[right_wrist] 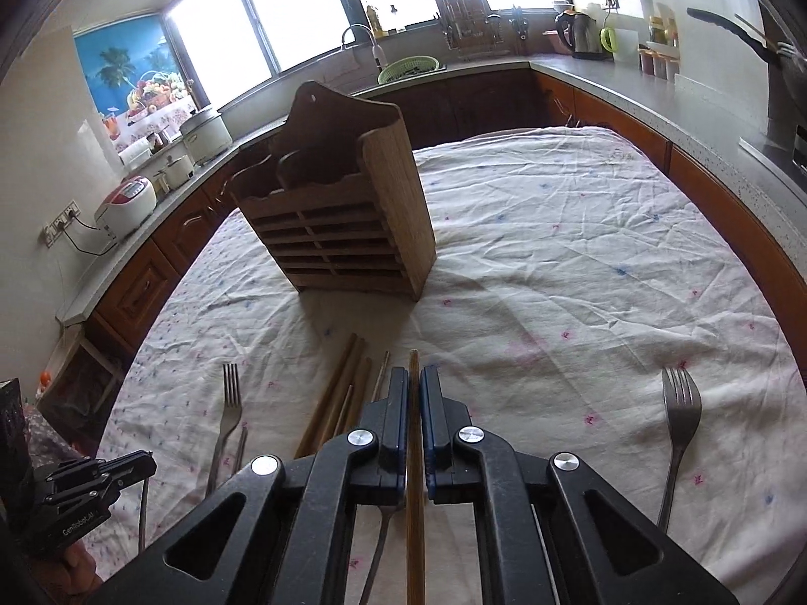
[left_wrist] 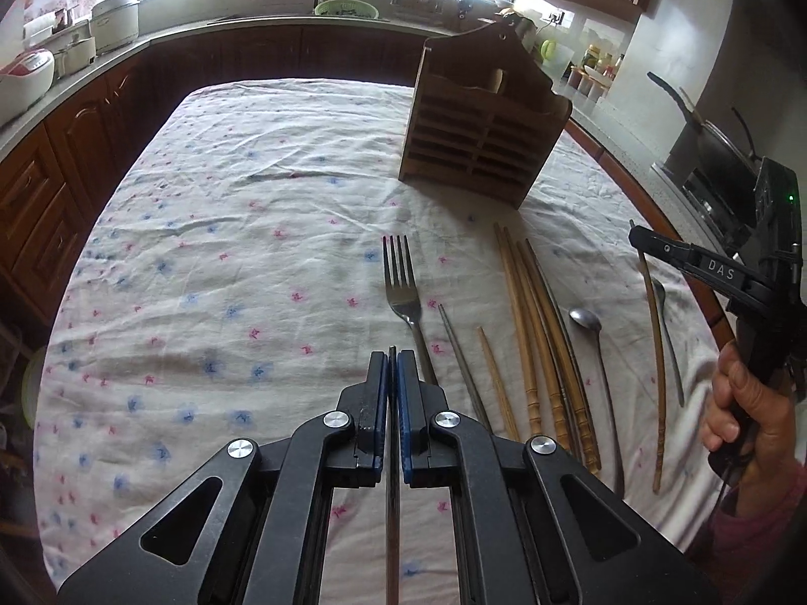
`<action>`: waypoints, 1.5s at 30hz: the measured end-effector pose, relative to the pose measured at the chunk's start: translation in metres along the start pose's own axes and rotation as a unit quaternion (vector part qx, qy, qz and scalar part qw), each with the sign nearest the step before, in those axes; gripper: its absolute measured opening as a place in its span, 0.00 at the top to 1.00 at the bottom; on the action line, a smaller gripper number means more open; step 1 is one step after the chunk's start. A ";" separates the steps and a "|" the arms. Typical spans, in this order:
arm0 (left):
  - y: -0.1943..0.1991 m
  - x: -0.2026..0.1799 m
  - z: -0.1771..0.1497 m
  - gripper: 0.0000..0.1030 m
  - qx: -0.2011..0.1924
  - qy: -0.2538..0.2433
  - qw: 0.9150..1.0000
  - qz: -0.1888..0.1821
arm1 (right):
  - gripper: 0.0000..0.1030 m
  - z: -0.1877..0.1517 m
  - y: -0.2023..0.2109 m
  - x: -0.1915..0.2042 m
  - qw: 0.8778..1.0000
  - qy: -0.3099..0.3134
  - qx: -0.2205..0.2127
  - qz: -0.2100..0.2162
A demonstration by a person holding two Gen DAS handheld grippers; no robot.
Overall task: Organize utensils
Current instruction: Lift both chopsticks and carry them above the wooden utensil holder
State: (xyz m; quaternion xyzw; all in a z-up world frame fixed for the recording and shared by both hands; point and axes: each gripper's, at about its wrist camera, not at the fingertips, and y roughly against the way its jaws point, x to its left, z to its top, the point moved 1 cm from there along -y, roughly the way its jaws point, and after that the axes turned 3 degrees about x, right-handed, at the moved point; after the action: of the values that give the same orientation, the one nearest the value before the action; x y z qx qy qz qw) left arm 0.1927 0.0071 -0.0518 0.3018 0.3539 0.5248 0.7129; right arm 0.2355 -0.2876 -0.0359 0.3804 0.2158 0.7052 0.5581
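The left tool (left_wrist: pixel 392 368) is clenching a thin dark metal rod (left_wrist: pixel 392 504), probably a chopstick, which is running back between its blue pads (left_wrist: pixel 406 388). Ahead and to its right a fork (left_wrist: pixel 402 292), a metal chopstick (left_wrist: pixel 461 358), a bundle of wooden chopsticks (left_wrist: pixel 542 353) and a spoon (left_wrist: pixel 587 322) are lying on the cloth-covered surface (left_wrist: pixel 227 252). The wooden holder (left_wrist: pixel 479 136) is standing farther ahead, to the right.

The right tool (right_wrist: pixel 414 393) is gripping one wooden chopstick (right_wrist: pixel 415 529) lengthwise, its tip poking just past the pads. The holder (right_wrist: pixel 348 222) is standing ahead and slightly left of it, and a second fork (right_wrist: pixel 678 433) is lying to its right.
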 end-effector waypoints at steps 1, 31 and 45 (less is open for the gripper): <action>0.007 0.000 0.003 0.97 -0.008 0.001 1.000 -0.002 | 0.95 0.001 0.005 0.003 1.000 0.002 -0.004 0.005; 0.111 0.024 0.045 0.97 -0.160 0.039 0.986 -0.032 | 0.95 0.045 0.097 0.045 0.991 0.033 -0.121 0.047; 0.123 0.021 0.101 0.97 -0.222 0.052 0.973 -0.040 | 0.95 0.079 0.106 0.041 0.984 0.021 -0.170 0.046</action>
State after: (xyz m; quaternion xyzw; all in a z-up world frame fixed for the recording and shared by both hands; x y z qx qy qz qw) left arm 0.2139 0.0539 0.1005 0.0941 0.2772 0.5766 0.7627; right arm 0.2273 -0.2881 0.1018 0.2746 0.0870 0.7642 0.5770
